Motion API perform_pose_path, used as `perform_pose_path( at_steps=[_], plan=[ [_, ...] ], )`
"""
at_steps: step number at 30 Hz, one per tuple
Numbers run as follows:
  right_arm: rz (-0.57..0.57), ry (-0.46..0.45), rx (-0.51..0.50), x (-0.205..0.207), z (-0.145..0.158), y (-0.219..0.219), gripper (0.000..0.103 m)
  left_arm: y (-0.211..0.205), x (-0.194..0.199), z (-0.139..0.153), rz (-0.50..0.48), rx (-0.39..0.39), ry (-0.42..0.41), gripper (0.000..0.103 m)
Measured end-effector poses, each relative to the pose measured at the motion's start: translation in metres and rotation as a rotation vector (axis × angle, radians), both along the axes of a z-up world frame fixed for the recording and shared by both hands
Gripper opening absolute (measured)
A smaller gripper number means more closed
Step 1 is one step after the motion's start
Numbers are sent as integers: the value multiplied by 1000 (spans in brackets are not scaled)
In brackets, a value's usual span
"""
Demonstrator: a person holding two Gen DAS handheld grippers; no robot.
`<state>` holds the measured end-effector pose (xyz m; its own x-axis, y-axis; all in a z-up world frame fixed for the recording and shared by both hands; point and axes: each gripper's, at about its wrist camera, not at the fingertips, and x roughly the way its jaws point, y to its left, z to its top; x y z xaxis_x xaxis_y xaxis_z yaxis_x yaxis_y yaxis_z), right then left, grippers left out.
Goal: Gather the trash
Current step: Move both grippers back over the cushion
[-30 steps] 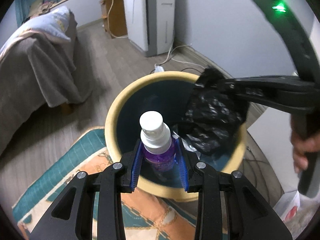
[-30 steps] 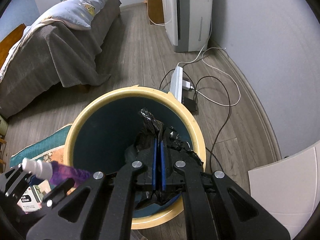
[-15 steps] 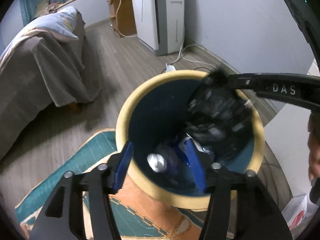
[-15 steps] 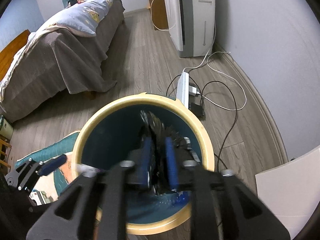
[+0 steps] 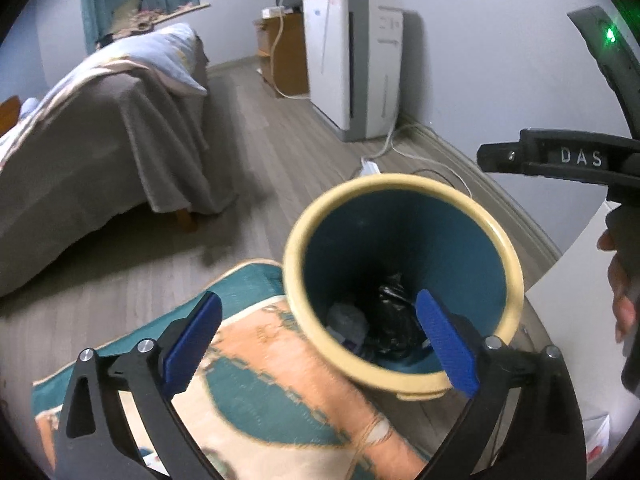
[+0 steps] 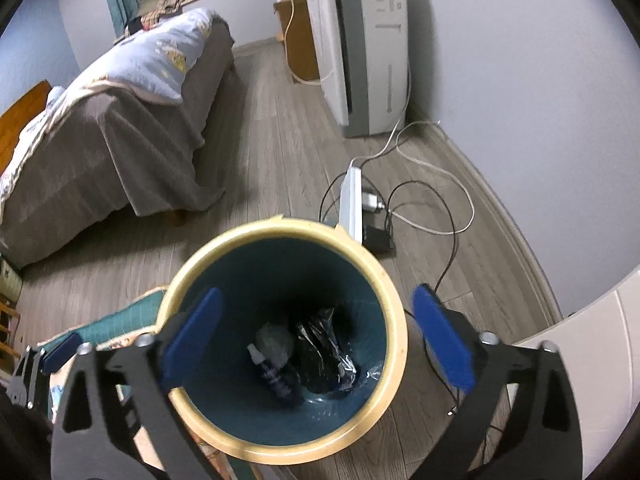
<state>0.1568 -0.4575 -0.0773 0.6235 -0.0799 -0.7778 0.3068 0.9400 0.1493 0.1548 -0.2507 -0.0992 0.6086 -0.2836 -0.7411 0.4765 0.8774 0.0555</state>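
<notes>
A round bin [image 5: 500, 240] [image 6: 394, 320] with a cream rim and teal inside stands on the wood floor. At its bottom lie a purple spray bottle [image 6: 274, 376] with a white cap and a crumpled black plastic bag [image 5: 390, 320] [image 6: 324, 356]. My left gripper [image 5: 320, 344] hangs above the bin's near rim, its jaws opening wide with nothing between the blue pads [image 5: 192, 344]. My right gripper [image 6: 316, 340] hovers over the bin mouth, jaws also opening, nothing held. In the left wrist view the right gripper's body [image 5: 560, 160] shows at the right, held by a hand [image 5: 620, 280].
A patterned teal and orange rug [image 5: 260, 392] lies beside the bin. A bed [image 6: 100, 128] with a grey cover fills the left. An air purifier [image 6: 368, 48] stands by the wall, with a power strip [image 6: 352, 200] and cables on the floor behind the bin. A white panel [image 6: 580, 344] is at the right.
Both grippers opened and rose. The spray bottle left the left gripper and the black bag left the right one; both now lie at the bottom of the bin.
</notes>
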Motion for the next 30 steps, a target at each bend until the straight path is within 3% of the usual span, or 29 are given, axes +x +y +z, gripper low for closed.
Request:
perform_pose_path(
  at_steps=[7,12,16,26,30],
  plan=[
    [45,-11,-38,-16,24,29,97,52,-24,40,66,-15,-46,97],
    [149,-71,-104,-35,53,81,97,105,-53,73,129,-15,-94,98],
    [205,-99,-89,-48,63,116,97,145,-76,90,194,-4,-128,98],
    [306,-3,-73,-66,38,183,97,239,-119,85,383,-42,-111,98],
    [374,36,-89,-70,29,214,97,275,-121,83,466,-103,-86,98]
  ],
)
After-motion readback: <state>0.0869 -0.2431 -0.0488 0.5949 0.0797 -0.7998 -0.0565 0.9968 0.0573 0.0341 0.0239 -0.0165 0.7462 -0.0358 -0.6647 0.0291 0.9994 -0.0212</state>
